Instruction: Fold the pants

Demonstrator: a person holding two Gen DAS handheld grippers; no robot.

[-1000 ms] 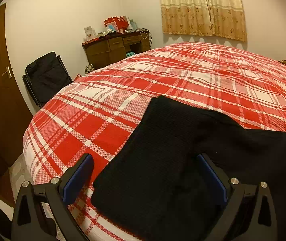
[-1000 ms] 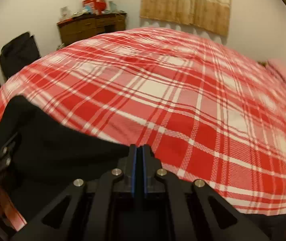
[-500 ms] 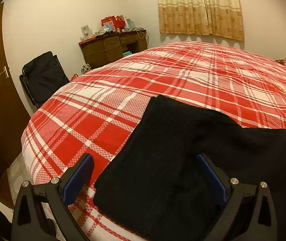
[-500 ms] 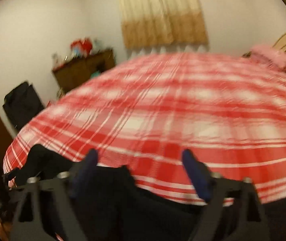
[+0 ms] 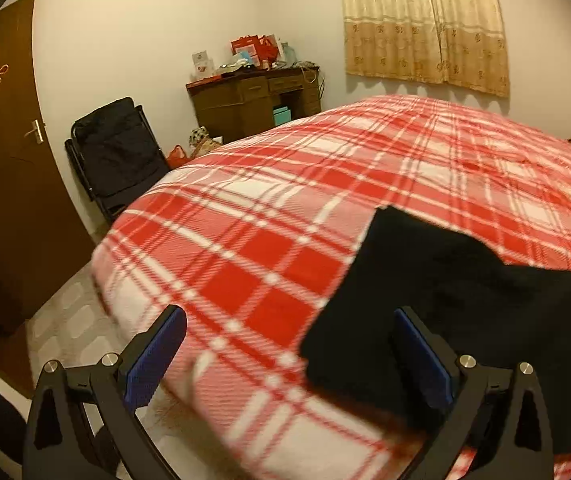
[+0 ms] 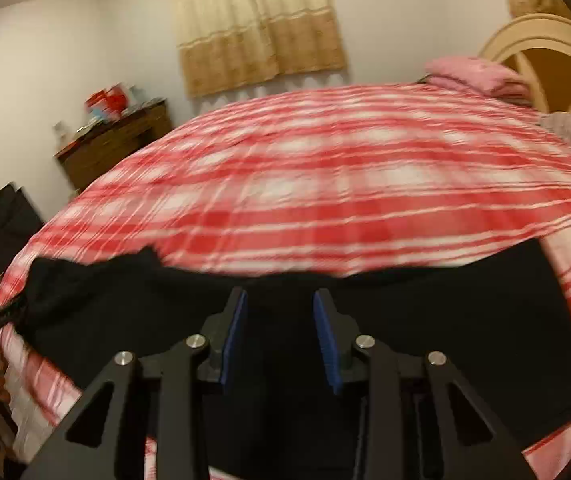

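The black pants (image 5: 445,292) lie folded flat on the red plaid bed (image 5: 269,220) near its front edge. My left gripper (image 5: 291,344) is open wide and empty, just left of the pants' left edge, with its right finger (image 5: 421,356) over the cloth. In the right wrist view the pants (image 6: 465,312) spread across the near bed. My right gripper (image 6: 279,320) is open a moderate way, hovering over the pants' far edge, holding nothing.
A black folding chair (image 5: 117,152) and a brown desk (image 5: 253,100) stand by the far wall. A brown door (image 5: 1,160) is at left. Pink pillows (image 6: 477,74) and a headboard (image 6: 545,56) are at right. Tiled floor (image 5: 69,320) lies below the bed's corner.
My right gripper let go of the pants, opened wide, then narrowed partly and swung right. My left gripper shifted left, off the pants toward the bed's corner.
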